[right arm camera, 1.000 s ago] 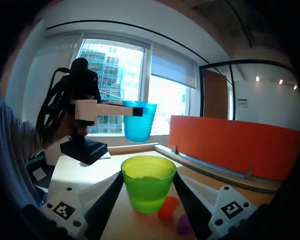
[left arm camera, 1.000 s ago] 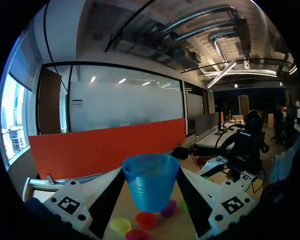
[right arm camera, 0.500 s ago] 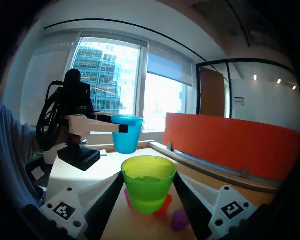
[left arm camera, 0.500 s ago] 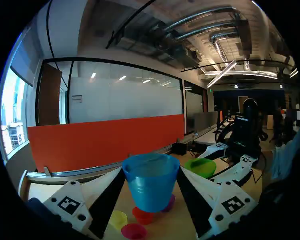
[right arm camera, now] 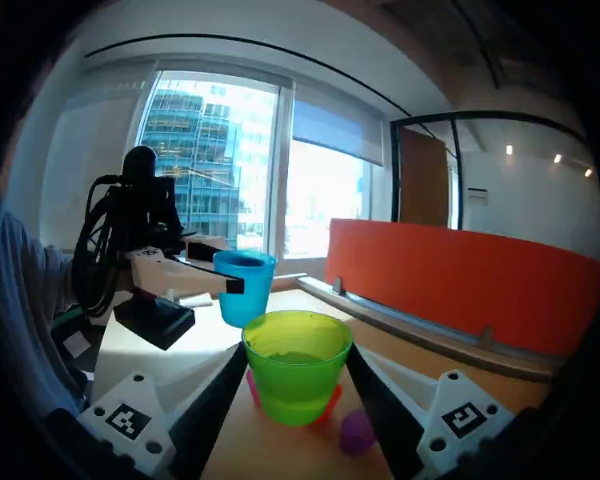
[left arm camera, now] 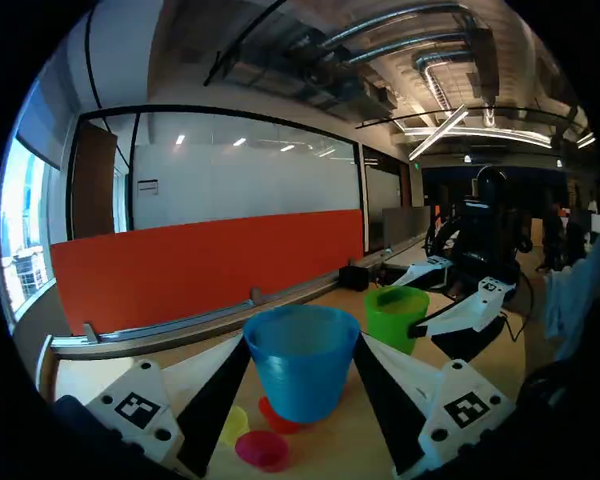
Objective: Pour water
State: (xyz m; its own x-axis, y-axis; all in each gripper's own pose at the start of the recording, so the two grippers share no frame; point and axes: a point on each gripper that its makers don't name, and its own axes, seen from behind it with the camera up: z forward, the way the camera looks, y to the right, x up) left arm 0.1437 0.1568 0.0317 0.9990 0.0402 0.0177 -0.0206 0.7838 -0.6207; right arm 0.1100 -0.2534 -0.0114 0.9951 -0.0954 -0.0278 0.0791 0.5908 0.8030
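- The green cup (right arm camera: 296, 370) holds the water (right arm camera: 296, 358), which fills roughly its lower half. It stands upright between the right gripper's (right arm camera: 296, 376) two fingers, and both press on its sides.
- The blue cup (left arm camera: 302, 362) is clamped the same way in the left gripper (left arm camera: 302, 376), also upright. Whether it already holds anything cannot be told.
- In the right gripper view the blue cup sits near the green one, off to its left and a little farther away, and the two are not touching.
- The step in hand is most likely lining the cups up for the pour. To do it well, bring the green rim just above and just inside the blue rim before tipping.
- Tip slowly by rolling the right wrist, and keep the left gripper level and steady so the receiving cup does not wander.
- Squeezing harder risks flexing the thin plastic walls and slopping water.
- Both grippers point roughly level, carrying their cups above the wooden table (left arm camera: 356, 448). In the left gripper view the right gripper comes in from the right side, with a sleeve (left arm camera: 568, 296) behind it.
- Small yellow (left arm camera: 236, 420), red (left arm camera: 278, 414) and pink (left arm camera: 262, 448) cups lie on the table below the blue cup, with a purple one (right arm camera: 354, 432) beside the green cup. A spill would land among them.
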